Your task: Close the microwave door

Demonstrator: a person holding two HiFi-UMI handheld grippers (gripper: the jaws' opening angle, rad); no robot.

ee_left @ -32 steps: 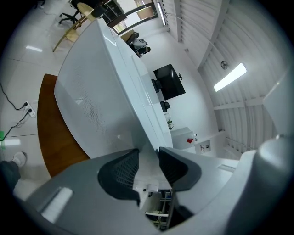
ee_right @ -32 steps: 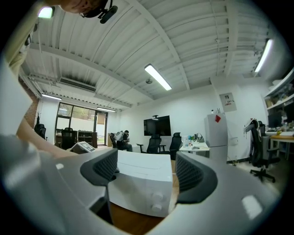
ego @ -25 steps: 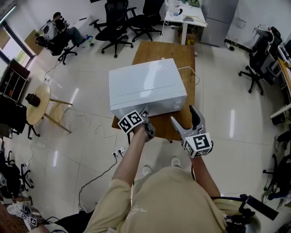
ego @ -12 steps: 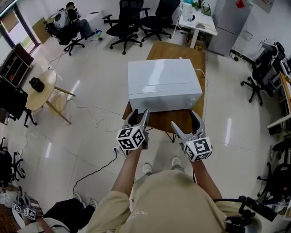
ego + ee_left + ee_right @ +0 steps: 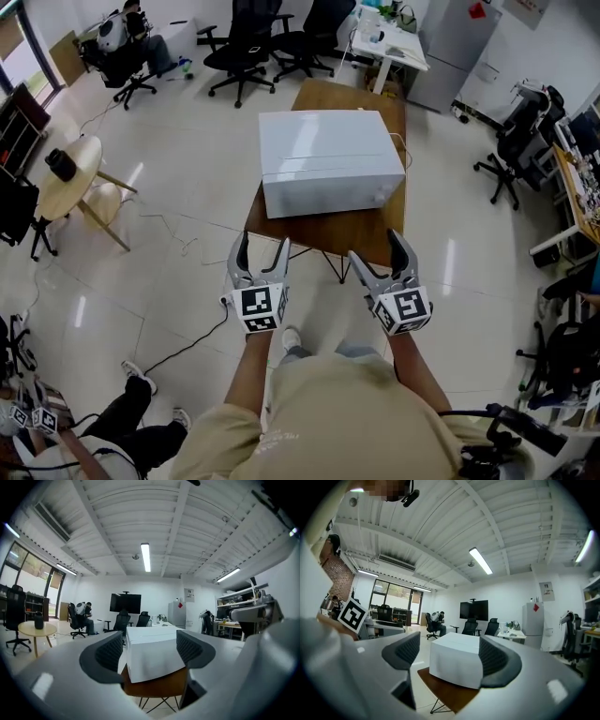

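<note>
Open-plan office/lab: swivel chairs (image 5: 239, 42) in a row, white desk (image 5: 389, 42) w/ clutter, wall TV (image 5: 125, 603), fridge (image 5: 177, 614), ceiling strip lights (image 5: 146, 557), glossy tile floor (image 5: 187, 187), person (image 5: 122, 28) seated at back.

A brown wooden table (image 5: 323, 236) stands on the pale tiled floor (image 5: 187, 216). Only a white microwave (image 5: 328, 159) (its door closed flat) sits on it, leaving bare strips along the near and far edges.
</note>
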